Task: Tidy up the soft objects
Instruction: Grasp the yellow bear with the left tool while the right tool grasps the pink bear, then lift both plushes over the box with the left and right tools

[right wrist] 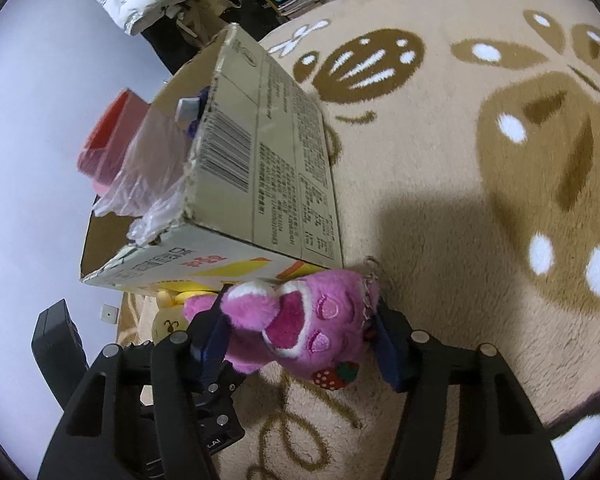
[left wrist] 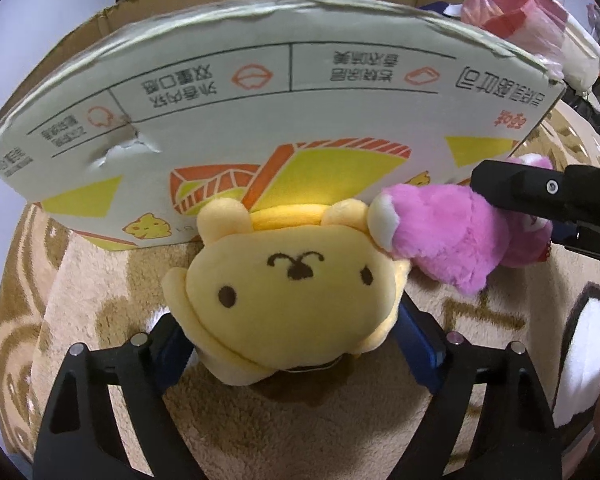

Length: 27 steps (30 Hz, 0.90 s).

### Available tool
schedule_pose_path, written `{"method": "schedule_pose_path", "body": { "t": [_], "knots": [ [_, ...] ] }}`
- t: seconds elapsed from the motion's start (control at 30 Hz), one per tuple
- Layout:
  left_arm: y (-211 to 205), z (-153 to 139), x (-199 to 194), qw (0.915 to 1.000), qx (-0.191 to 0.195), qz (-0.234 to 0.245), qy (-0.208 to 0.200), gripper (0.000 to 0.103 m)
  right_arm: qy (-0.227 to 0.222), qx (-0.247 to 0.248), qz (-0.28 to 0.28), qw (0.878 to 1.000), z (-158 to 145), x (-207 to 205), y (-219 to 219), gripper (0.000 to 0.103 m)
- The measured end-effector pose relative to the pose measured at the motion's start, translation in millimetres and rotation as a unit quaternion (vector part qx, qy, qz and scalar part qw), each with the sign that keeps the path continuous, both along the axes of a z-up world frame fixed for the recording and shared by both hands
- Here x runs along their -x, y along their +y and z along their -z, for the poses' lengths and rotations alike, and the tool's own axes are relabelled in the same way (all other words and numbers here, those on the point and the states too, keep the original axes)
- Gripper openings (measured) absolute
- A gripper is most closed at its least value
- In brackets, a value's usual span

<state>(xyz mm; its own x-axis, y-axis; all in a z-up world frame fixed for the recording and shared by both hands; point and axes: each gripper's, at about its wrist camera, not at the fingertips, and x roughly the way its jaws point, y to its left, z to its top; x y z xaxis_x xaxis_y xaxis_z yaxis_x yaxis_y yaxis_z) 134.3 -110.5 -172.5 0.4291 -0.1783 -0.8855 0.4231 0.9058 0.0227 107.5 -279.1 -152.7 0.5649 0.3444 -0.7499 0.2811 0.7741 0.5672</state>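
My left hand-held gripper (left wrist: pixel 296 344) squeezes the yellow bear plush (left wrist: pixel 288 300); my right hand-held gripper (right wrist: pixel 300 344) clamps the pink strawberry bear plush (right wrist: pixel 300 328). Both hang just before the cardboard box (left wrist: pixel 260 112) on the blanket (right wrist: pixel 460 200). I'd lift clear of the torn rim before releasing inside.

The left gripper (left wrist: pixel 292 344) has matte black angular arms with triangular cut-outs; round silver screw heads sit on the arm tops; blue fingers (left wrist: pixel 420 352) line the inner faces; the right gripper (right wrist: pixel 300 344) looks the same, black frame, silver screws, dark blue fingers (right wrist: pixel 390 354); small white lettering marks a black block beneath it.
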Motion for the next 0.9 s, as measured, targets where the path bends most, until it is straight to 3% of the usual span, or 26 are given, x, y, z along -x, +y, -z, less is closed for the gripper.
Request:
{"method": "schedule_pose_path", "body": {
  "t": [0.4, 0.57, 0.9],
  "knots": [
    [11.7, -21.6, 24.9, 0.9988, -0.024, -0.027, -0.033, 0.081, -0.035, 0.043, 0.001, 0.998, -25.9, 5.7, 3.2, 0.065],
    [30.8, -39.3, 39.1, 0.9975, -0.013, -0.044, -0.054, 0.081, -0.047, 0.065, 0.001, 0.997, -38.7, 16.0, 9.4, 0.065],
    [63.0, -101.7, 75.9, 0.9871, -0.011, -0.072, -0.143, 0.081, -0.094, 0.122, -0.006, 0.988, -81.0, 53.0, 29.2, 0.065]
  ]
}}
